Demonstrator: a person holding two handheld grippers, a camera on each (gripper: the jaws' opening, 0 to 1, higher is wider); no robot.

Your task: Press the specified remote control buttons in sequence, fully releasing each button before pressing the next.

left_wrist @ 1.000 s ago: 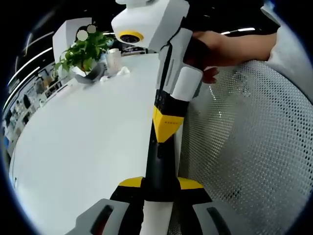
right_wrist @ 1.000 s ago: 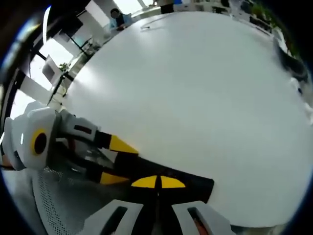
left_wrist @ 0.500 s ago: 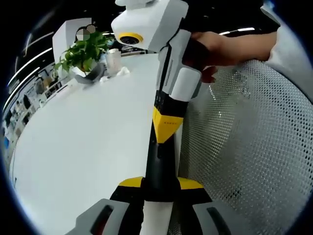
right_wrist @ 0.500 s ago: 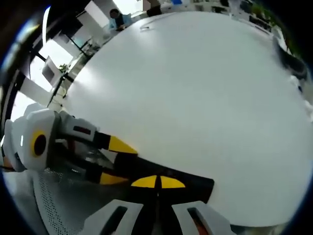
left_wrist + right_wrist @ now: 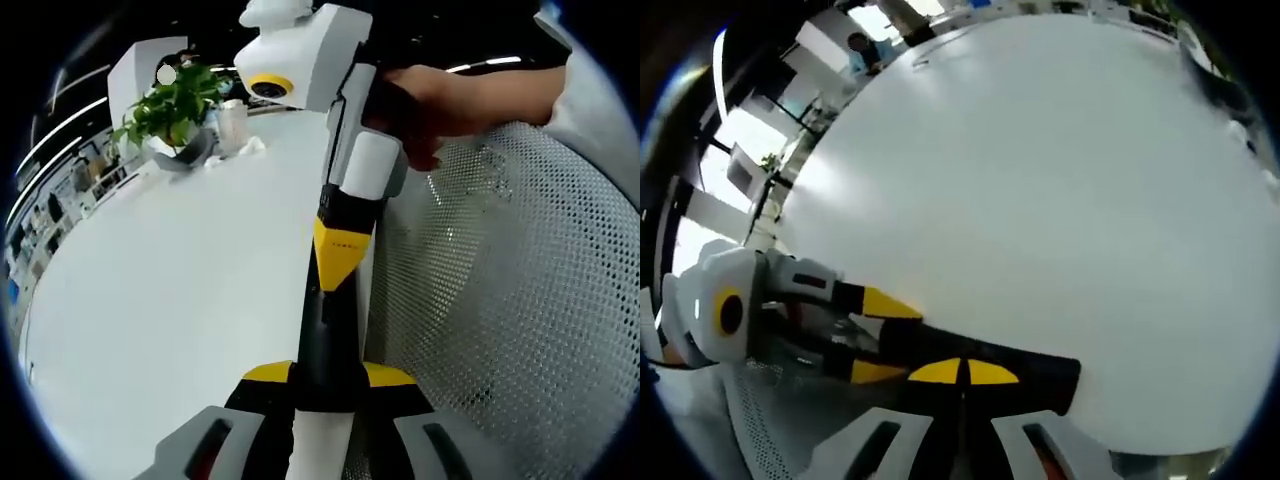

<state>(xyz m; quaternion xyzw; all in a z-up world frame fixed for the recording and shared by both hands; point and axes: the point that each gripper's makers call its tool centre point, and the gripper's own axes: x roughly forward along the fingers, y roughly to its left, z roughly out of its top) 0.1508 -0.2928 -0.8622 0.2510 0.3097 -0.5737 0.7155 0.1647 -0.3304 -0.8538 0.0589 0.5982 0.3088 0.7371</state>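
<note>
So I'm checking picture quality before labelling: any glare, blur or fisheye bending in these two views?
Left gripper view: sharp; the white table is evenly bright with no hard shadows, its far edge bowed by the lens; the plant is small but clear. Right gripper view: softer overall, a bright sheen on the table at left, windows blown out at upper left, tabletop bulging strongly.

Right gripper (image 5: 338,262) has tipped slightly since a second ago, leaning over the white table (image 5: 180,280).
</note>
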